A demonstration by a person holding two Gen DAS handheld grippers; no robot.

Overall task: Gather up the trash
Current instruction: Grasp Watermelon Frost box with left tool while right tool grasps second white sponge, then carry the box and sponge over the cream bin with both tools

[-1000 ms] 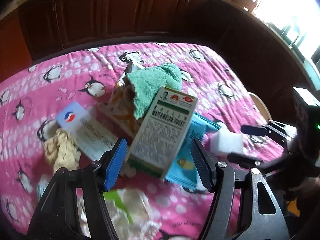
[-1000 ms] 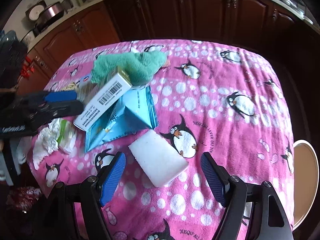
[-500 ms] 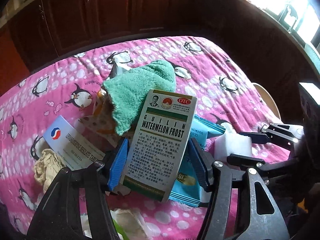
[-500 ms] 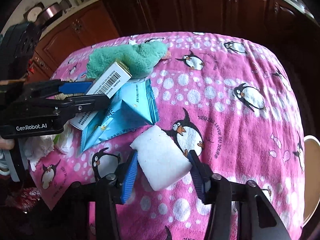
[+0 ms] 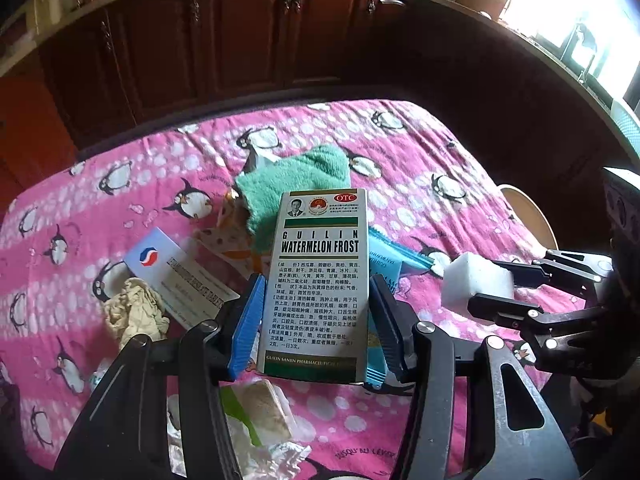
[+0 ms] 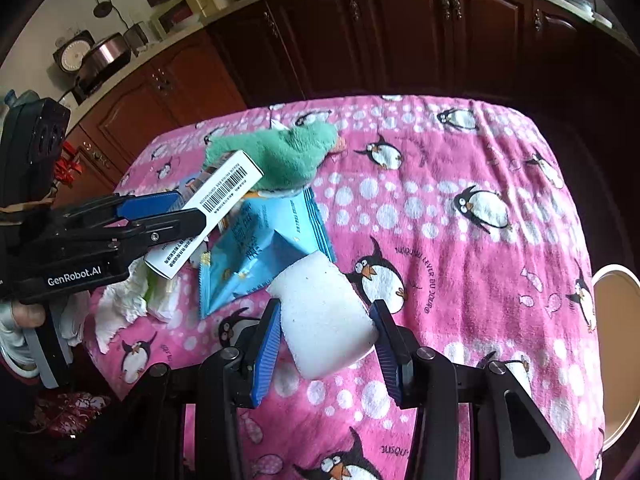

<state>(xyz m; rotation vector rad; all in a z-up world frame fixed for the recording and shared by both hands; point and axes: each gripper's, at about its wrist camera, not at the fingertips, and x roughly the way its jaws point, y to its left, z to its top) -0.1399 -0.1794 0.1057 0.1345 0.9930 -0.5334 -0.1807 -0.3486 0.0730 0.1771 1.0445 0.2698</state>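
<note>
My left gripper has its jaws closing on the Guilin Watermelon Frost medicine box, which sits between the pads above the penguin-print pink cloth on the bench. My right gripper clamps the white foam block. Blue sachets and a green towel lie nearby.
</note>
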